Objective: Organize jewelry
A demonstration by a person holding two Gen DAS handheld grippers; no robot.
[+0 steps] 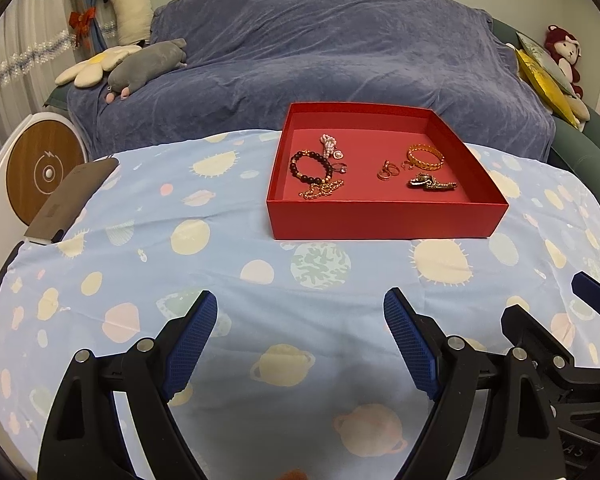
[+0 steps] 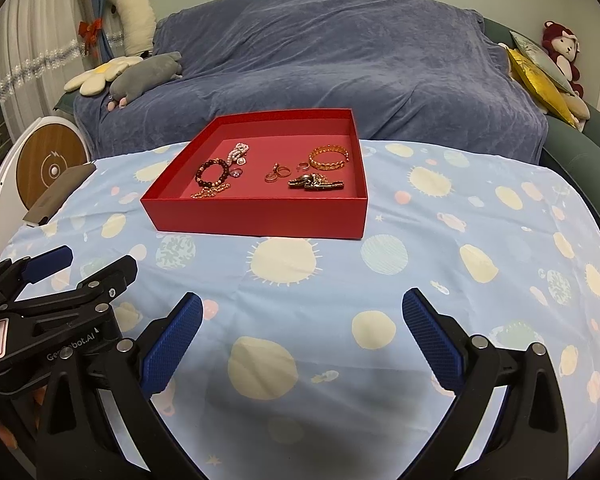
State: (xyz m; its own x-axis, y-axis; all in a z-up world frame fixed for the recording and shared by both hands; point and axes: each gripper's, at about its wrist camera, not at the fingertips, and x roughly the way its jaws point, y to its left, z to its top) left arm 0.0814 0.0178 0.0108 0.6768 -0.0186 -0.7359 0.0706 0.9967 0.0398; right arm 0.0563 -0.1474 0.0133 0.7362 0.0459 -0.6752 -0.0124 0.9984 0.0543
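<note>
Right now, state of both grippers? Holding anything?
Left gripper: open, nothing between its fingers, above the patterned tablecloth.
Right gripper: open, empty too; the jewelry all lies in the red box.

Both wrist views are evenly lit by soft indoor light, a little dim and warm. Soft shadows fall on the planet-print cloth (image 2: 340, 280) near the lens. Focus is sharp at the centre; the fisheye bends the edges strongly and dark vignetting fills the corners. No glare shows on the red box (image 1: 384, 216).
</note>
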